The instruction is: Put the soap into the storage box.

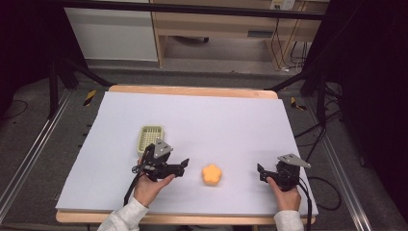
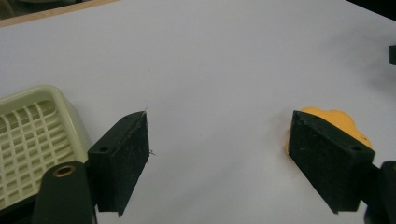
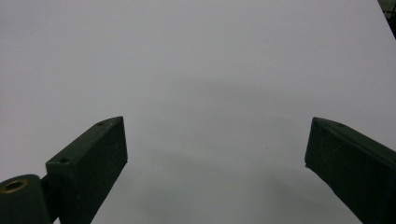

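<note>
Currently your left claw (image 1: pixel 185 163) sits wide and empty beside the orange flower piece (image 1: pixel 211 174); right claw (image 1: pixel 260 169) wide, empty.

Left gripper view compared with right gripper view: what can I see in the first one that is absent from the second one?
The left gripper view has a pale green basket at its left edge and an orange flower-shaped object behind its right jaw, plus a strip of the wooden table edge at the top. The right gripper view adds nothing of its own beyond its own gripper. Both share the white sheet and a pair of black jaws standing apart with nothing between them.
</note>
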Tool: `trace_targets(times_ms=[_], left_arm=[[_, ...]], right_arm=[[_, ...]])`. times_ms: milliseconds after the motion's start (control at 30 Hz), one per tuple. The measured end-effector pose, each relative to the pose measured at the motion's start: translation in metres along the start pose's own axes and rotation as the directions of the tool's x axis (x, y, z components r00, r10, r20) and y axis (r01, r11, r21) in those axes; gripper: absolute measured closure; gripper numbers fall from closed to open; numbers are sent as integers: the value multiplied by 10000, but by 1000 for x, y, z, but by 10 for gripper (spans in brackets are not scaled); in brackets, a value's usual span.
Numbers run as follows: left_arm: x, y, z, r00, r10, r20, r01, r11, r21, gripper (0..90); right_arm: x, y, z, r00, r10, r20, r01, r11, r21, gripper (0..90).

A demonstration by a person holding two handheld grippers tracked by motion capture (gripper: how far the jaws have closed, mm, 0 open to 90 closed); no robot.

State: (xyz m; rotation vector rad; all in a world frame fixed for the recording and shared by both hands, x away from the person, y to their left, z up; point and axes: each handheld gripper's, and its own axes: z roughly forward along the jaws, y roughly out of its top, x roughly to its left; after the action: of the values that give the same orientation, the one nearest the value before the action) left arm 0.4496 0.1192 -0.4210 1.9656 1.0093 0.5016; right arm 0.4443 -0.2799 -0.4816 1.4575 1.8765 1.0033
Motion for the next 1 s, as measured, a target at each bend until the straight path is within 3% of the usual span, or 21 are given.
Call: trace_targets(times_ms=[1000], left_arm=[[-27,9,21,9967,557,593,-588,9969,519,184]], right_arm=[[1,0,1,10000,81,-47,-81,10000,7,61]])
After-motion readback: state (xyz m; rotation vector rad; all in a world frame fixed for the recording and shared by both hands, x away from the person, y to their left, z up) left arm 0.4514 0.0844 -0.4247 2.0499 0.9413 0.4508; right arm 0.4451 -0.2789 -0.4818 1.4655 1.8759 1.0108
